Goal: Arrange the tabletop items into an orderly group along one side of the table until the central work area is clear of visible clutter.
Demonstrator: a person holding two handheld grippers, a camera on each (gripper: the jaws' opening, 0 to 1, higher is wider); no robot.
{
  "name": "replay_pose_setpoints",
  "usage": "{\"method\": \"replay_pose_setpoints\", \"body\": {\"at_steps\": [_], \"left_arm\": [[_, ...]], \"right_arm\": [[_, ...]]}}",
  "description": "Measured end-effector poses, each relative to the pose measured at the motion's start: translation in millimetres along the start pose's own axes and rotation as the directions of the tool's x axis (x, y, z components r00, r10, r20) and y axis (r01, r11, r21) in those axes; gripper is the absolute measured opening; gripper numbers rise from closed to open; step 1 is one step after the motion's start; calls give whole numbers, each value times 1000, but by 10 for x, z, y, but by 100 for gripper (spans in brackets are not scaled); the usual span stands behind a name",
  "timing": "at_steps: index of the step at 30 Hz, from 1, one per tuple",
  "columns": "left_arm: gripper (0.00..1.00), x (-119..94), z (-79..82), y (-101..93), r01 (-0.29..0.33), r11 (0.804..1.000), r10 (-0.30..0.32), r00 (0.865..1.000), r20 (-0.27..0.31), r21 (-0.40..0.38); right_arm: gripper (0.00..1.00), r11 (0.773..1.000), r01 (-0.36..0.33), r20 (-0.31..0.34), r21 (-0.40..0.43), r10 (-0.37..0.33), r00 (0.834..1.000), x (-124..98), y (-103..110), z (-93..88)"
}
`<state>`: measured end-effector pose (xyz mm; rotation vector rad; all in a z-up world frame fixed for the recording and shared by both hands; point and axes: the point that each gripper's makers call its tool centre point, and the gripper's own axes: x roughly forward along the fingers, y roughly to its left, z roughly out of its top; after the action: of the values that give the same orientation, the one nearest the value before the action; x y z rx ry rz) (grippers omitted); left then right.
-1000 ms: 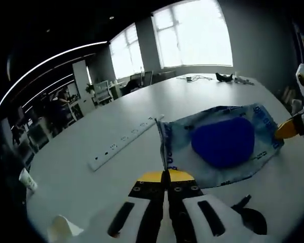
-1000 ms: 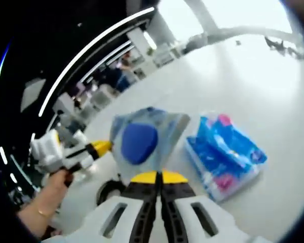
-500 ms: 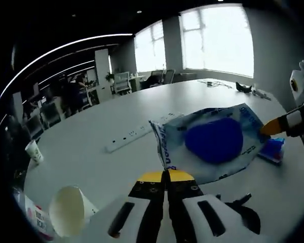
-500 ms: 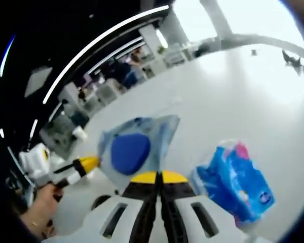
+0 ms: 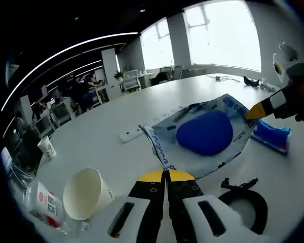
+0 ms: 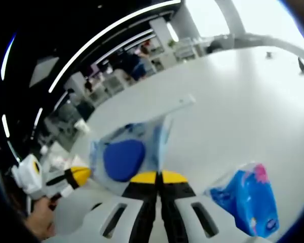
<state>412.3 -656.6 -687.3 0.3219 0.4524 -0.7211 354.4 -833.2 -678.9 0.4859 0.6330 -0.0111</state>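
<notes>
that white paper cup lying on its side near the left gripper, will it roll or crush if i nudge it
The paper cup lies on its side with its open mouth showing, so a nudge would probably roll it in a curve, given its taper. It looks empty and thin-walled, so likely light, skidding easily on the smooth white table. A firm pinch would probably dent its rim.

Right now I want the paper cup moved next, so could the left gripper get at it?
Probably not yet: the left gripper is shut on the blue pouch, shared with the right gripper. The paper cup lies close beside it, unobstructed.
</notes>
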Motion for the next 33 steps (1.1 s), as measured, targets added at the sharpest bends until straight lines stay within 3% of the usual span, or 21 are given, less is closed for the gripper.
{"method": "replay_pose_setpoints", "body": {"at_steps": [5, 12, 16, 24, 33], "left_arm": [[0, -50, -133, 61, -51, 999, 51, 998, -31, 10], [0, -63, -282, 115, -88, 992, 83, 995, -52, -93], [0, -67, -369, 144, -116, 988, 109, 992, -70, -106], [0, -47, -520, 193, -162, 971, 144, 983, -112, -176], [0, -51, -569, 204, -221, 945, 200, 974, -109, -240]], "right_arm": [[0, 999, -27, -40, -42, 26, 999, 144, 77, -19], [0, 996, -45, -96, -77, 38, 995, 286, 92, -89], [0, 996, -66, -143, -53, 58, 988, 375, 99, -167], [0, 995, -86, -184, -60, 74, 980, 508, 88, -257], [0, 989, -79, -187, -128, 54, 981, 568, 93, -267]]}}
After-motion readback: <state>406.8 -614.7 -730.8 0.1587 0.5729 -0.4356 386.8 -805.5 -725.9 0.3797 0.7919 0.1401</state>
